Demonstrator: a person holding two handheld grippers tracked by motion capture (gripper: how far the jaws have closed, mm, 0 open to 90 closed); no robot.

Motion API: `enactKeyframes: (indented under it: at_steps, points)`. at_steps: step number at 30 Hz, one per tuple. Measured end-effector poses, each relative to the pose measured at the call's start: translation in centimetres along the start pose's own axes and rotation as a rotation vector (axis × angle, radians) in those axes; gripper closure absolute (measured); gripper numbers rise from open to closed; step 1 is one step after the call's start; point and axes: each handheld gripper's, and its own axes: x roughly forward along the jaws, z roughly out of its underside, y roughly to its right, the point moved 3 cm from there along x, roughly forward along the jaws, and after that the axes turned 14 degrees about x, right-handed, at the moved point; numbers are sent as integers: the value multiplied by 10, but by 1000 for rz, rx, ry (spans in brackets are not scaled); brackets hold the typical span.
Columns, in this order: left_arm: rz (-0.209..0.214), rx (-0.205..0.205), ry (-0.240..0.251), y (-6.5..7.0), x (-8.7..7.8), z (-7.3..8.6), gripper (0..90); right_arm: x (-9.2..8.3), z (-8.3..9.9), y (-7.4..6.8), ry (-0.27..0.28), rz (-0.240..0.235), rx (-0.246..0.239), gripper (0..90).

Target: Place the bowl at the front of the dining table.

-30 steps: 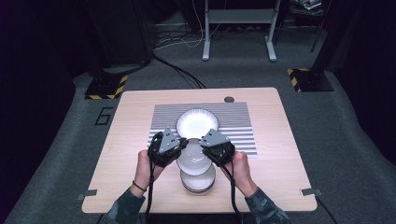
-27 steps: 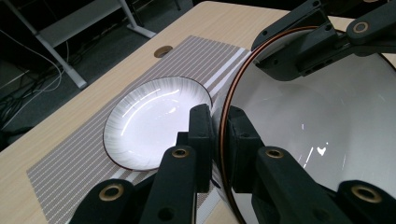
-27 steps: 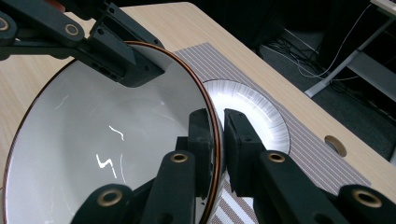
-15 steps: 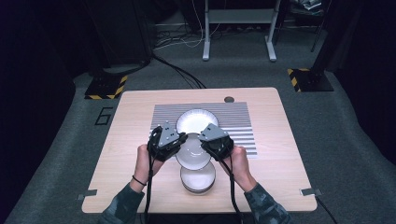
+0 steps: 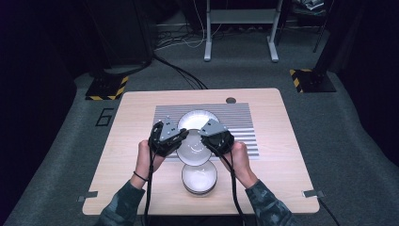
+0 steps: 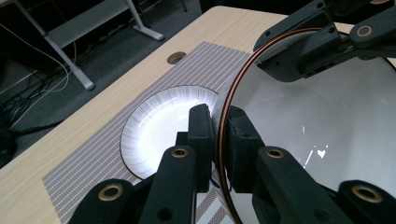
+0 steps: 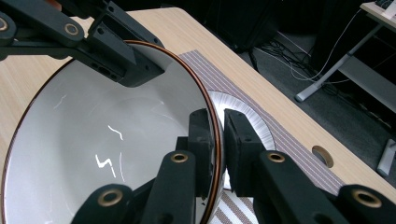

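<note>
Held item: white glazed bowl with thin brown rim (image 5: 194, 149), lifted, centre of the high view, above the striped mat's near edge.
Left gripper (image 5: 182, 136): fingers (image 6: 201, 135) clamped on the bowl's rim, one inside, one outside.
Right gripper (image 5: 205, 135): fingers (image 7: 240, 140) clamped on the opposite rim likewise.
Below, far side: white ribbed plate (image 5: 200, 117) on the grey striped mat (image 5: 240, 123).
Below, near side: stack of white bowls (image 5: 199, 179) on the pale wooden counter (image 5: 131, 141), lower centre.
</note>
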Motion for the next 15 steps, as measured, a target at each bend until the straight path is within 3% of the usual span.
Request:
enactKeyframes:
  at_steps: [15]
  points:
    - [-4,-9,-13,-14,12,0,822,14,-7,7,-6,18,-5,817]
